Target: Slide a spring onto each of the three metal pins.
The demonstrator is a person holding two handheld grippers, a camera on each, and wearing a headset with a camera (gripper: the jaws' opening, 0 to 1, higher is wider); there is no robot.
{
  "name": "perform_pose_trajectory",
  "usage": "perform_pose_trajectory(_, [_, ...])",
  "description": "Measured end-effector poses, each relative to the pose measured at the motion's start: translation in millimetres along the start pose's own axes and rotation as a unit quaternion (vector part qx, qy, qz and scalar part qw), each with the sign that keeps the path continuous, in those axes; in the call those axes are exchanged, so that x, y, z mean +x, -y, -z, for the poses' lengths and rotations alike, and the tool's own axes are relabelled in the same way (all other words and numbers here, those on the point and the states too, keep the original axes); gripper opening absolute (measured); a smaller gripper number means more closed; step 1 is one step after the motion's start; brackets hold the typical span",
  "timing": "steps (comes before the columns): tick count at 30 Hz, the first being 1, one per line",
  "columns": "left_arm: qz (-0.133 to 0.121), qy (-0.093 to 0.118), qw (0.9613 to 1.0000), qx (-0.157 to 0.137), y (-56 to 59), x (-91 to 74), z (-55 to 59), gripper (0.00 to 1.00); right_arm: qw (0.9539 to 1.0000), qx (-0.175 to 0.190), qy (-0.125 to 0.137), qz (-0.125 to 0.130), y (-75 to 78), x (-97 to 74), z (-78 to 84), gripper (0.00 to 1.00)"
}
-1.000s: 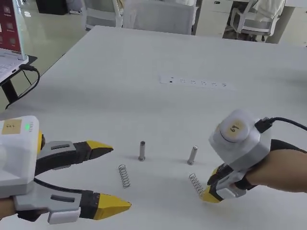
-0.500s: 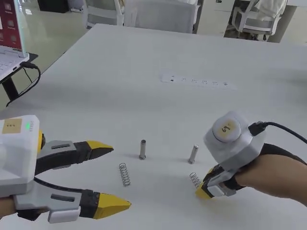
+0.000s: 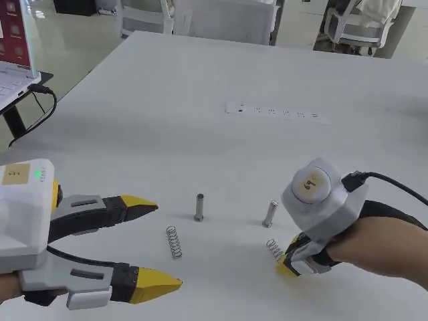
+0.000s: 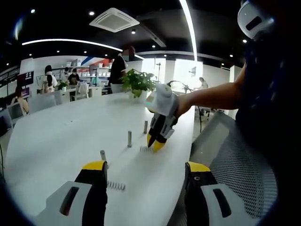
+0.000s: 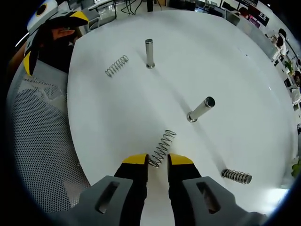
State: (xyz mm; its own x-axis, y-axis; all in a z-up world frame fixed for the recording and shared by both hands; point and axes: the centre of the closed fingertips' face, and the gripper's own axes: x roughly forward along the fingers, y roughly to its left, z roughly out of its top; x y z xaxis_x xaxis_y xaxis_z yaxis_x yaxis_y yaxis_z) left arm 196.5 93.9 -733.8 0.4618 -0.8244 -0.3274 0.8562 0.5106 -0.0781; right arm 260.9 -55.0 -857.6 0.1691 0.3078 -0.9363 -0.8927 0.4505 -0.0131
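Two upright metal pins point(image 3: 199, 207) point(image 3: 270, 214) stand on the white table; a third pin point(image 4: 146, 126) appears beyond them in the left gripper view. One spring point(image 3: 174, 241) lies in front of the left pin. A second spring point(image 5: 162, 147) lies flat with its near end between the tips of my right gripper point(image 5: 158, 161), whose jaws stand narrowly open around it. A third spring point(image 5: 236, 176) lies to the right. My left gripper point(image 3: 148, 245) hovers wide open and holds nothing, left of the first spring.
A white power strip point(image 3: 276, 114) lies farther back on the table point(image 3: 167, 100). A laptop point(image 3: 12, 60) on a stand sits off the left edge. Office chairs point(image 3: 214, 20) stand at the far end. A mesh chair point(image 5: 37, 117) is near the front edge.
My right gripper has tilted and edged a little further over the near end of its spring. The left gripper has stayed put.
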Motion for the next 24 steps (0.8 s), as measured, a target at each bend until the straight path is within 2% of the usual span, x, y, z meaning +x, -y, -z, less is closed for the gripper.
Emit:
perform_pose_trajectory(9, [0.001, -0.001, 1.0, 0.0, 0.2, 0.5, 0.0, 0.62, 0.9999, 0.003, -0.011, 0.006, 5.0, -0.2, 6.5, 0.13])
perform_pose_trajectory(20, [0.005, -0.003, 1.0, 0.001, 1.1, 1.3, -0.2, 0.62, 0.999, -0.037, -0.023, 0.012, 6.9, -1.4, 9.0, 0.1])
perform_pose_trajectory(24, [0.007, -0.005, 1.0, 0.002, 1.9, 1.6, 0.7, 0.61, 0.9988, -0.044, -0.019, 0.0, 3.6, -3.1, 9.3, 0.09])
